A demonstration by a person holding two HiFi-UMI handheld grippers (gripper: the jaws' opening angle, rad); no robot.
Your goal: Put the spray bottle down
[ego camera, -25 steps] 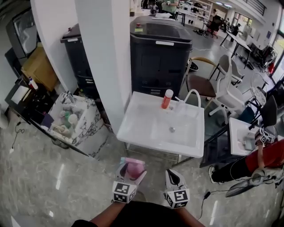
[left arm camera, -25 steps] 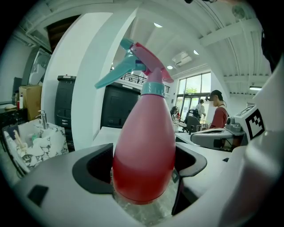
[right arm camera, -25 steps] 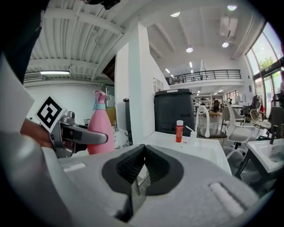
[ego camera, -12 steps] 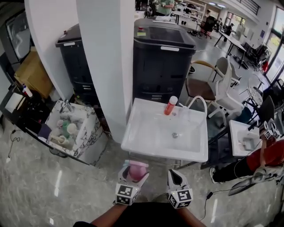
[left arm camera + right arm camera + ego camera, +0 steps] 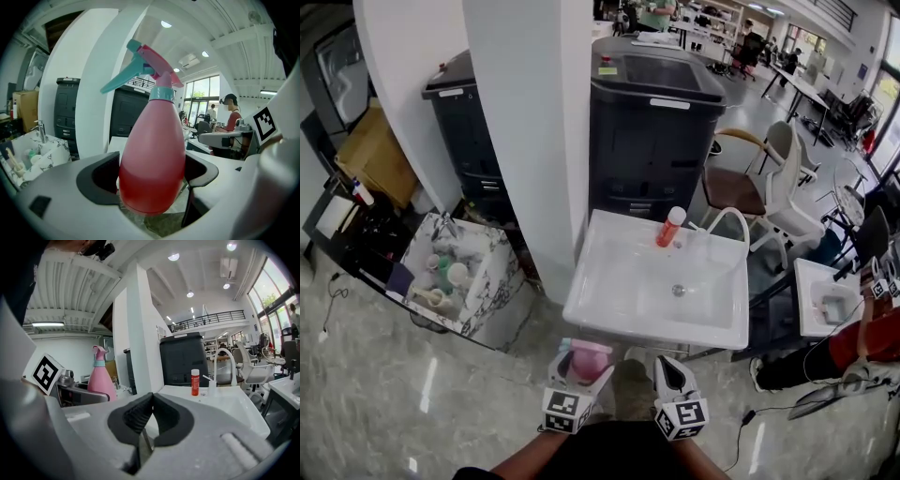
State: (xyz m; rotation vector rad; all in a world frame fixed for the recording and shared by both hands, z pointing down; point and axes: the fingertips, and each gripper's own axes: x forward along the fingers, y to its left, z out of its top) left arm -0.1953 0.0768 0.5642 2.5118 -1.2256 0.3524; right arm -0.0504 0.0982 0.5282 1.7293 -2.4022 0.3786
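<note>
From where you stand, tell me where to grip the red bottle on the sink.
Probably the straight body of the red bottle, below its white cap, coming from the front across the sink. It stands upright on the back rim, and the faucet crowds its right side.

I count one pink spray bottle (image 5: 589,357). Two grippers: left gripper (image 5: 580,369), right gripper (image 5: 665,365). Two white sinks: near sink (image 5: 623,286), right sink (image 5: 807,281). One red bottle (image 5: 670,227). Two dark cabinets: far cabinet (image 5: 652,136), left cabinet (image 5: 471,136).
</note>
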